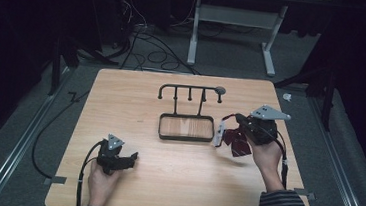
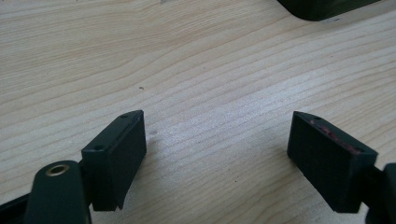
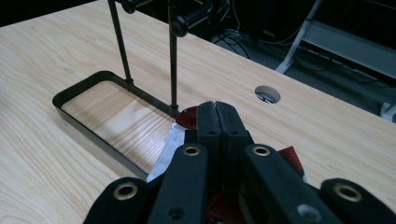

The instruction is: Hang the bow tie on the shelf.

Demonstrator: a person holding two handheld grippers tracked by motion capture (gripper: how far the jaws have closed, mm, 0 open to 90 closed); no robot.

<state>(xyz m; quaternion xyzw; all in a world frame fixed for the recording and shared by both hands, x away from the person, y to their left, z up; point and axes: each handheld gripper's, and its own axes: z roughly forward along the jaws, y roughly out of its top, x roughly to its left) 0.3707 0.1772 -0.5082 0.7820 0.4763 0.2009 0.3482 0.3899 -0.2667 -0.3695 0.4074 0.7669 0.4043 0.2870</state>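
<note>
Right gripper (image 3: 215, 109) jaws clamp a red bow tie (image 1: 238, 142) beside the bare tray (image 1: 186, 138); left gripper (image 2: 217, 140) jaws gape.

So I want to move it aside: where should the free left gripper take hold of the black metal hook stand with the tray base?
Probably one of the two thin upright rods of the black metal hook stand, approached level from the person's side: the rods are slim, and the left gripper is already open.

A light wooden table (image 1: 174, 182) with rounded corners stands on grey carpet. Near its middle sits a black metal rack (image 1: 188, 114): a shallow rectangular tray base with two thin uprights carrying a crossbar of knobbed pegs. A round cable hole (image 1: 220, 90) pierces the tabletop near the far edge.
</note>
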